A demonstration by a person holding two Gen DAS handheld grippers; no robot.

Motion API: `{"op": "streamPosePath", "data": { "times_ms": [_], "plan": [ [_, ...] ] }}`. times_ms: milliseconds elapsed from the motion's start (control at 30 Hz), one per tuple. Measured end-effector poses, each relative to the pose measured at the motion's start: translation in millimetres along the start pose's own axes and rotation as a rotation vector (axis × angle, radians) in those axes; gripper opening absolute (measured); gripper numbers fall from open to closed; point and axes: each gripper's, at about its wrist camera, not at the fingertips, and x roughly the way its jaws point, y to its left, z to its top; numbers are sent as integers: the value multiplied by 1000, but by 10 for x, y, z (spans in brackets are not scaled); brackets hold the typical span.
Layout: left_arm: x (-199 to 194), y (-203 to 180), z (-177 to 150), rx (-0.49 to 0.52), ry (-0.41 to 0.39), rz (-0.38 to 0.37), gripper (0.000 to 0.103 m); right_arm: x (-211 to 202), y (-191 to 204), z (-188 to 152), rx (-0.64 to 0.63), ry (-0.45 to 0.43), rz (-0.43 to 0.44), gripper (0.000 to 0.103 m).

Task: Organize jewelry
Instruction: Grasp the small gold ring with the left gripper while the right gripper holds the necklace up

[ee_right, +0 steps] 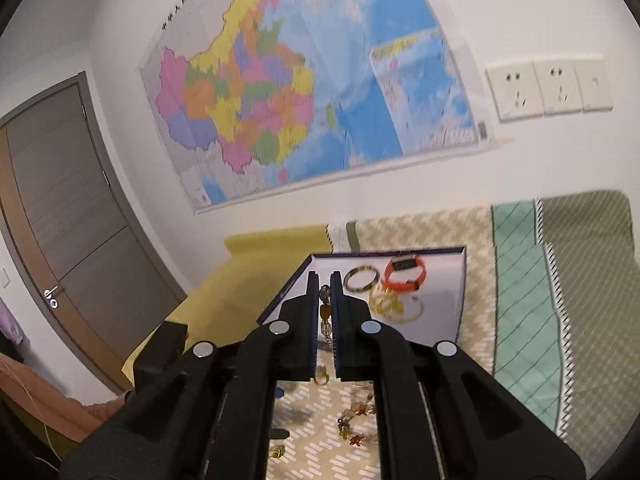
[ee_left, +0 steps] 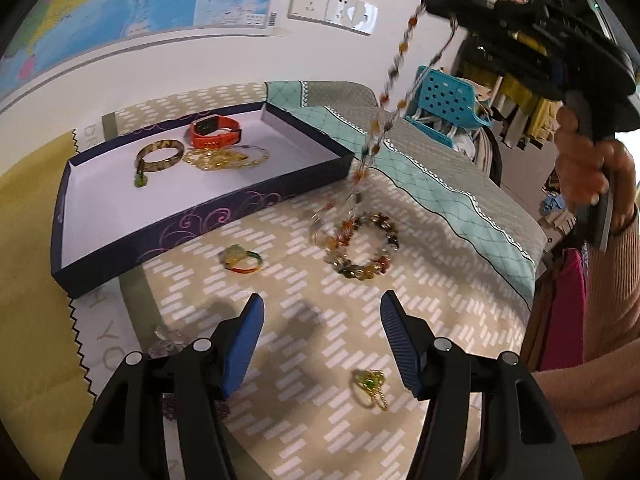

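Note:
My right gripper (ee_right: 325,280) is shut on a long multicoloured bead necklace (ee_right: 325,312), raised well above the table. In the left wrist view this right gripper (ee_left: 430,0) sits at the upper right. The necklace (ee_left: 384,108) hangs from it as a blurred loop, its low end near a beaded bracelet (ee_left: 368,248) lying on the cloth. My left gripper (ee_left: 323,296) is open and holds nothing, low over the patterned cloth. A dark blue tray (ee_left: 200,216) with a white floor holds an orange watch (ee_left: 214,132), a tortoiseshell bangle (ee_left: 160,156) and a gold chain (ee_left: 224,158).
Loose on the cloth are a green and orange ring (ee_left: 242,260), a gold ring with a green stone (ee_left: 370,388) and a clear crystal piece (ee_left: 168,338). A blue plastic basket (ee_left: 448,100) stands beyond the teal quilt. A person's hand (ee_left: 580,168) holds the right gripper's handle.

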Motion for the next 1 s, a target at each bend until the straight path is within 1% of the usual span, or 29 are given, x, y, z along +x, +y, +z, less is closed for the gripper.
{"op": "streamPosePath", "data": {
  "times_ms": [100,233,333,433,533,600,633,667,700,733,767,800,1000],
  "plan": [
    [-32,-20,-41,9,3,-7,58,-120,7,45,-5,-29,-13,6],
    [-143,-89,-202,57,24,-44,58,-286,23,77,-16,-61,-29,6],
    [-171,-178,-328,88,54,-52,57,-331,33,61,-19,-64,-31,6],
    [-142,-245,-388,101,69,-61,55,-339,25,24,-12,-55,-25,6],
    [-60,-288,-403,116,80,-51,46,-320,31,-31,-4,-40,-24,6],
    [-1,-296,-414,115,94,-38,35,-306,53,-60,-5,-29,-21,6],
    [2,-304,-409,120,90,-29,34,-294,67,-74,-6,-23,-16,6],
    [0,-306,-405,120,91,-24,30,-279,82,-85,-6,-18,-12,6],
    [2,-296,-404,114,93,-22,21,-263,102,-95,-10,-13,-9,6],
    [6,-276,-401,102,97,-20,19,-253,121,-99,-13,-10,-5,6],
    [2,-264,-402,95,98,-14,13,-238,142,-106,-17,-8,0,6],
    [0,-258,-400,90,101,-9,3,-227,159,-108,-20,-6,3,6],
    [-30,-245,-394,64,92,0,2,-234,251,-68,-38,-16,10,6]
  ]
}}
